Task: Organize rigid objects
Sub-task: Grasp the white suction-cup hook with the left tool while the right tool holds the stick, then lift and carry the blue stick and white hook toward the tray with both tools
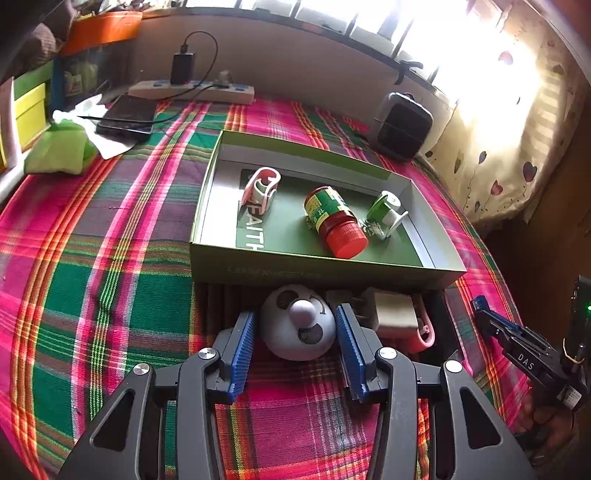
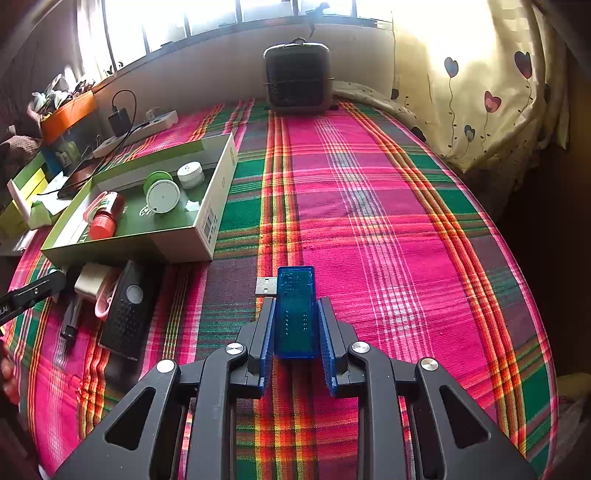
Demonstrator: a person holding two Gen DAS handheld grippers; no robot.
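We cannot read the small print on the red-capped bottle (image 1: 334,221). Box (image 1: 325,271) near wall hides the charger (image 1: 393,310) far side. Right gripper (image 1: 480,304) body cut off at right edge.

Blown-out daylight glare from the window (image 1: 388,26), dim vignetted corners, strong fisheye edge bending

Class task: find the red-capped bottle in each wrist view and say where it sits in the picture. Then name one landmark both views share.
Left wrist: the red-capped bottle lies on its side just right of centre, inside the green box, cap toward the camera.
Right wrist: the bottle is at far left, in the same box.
Shared landmark: the black heater by the window.
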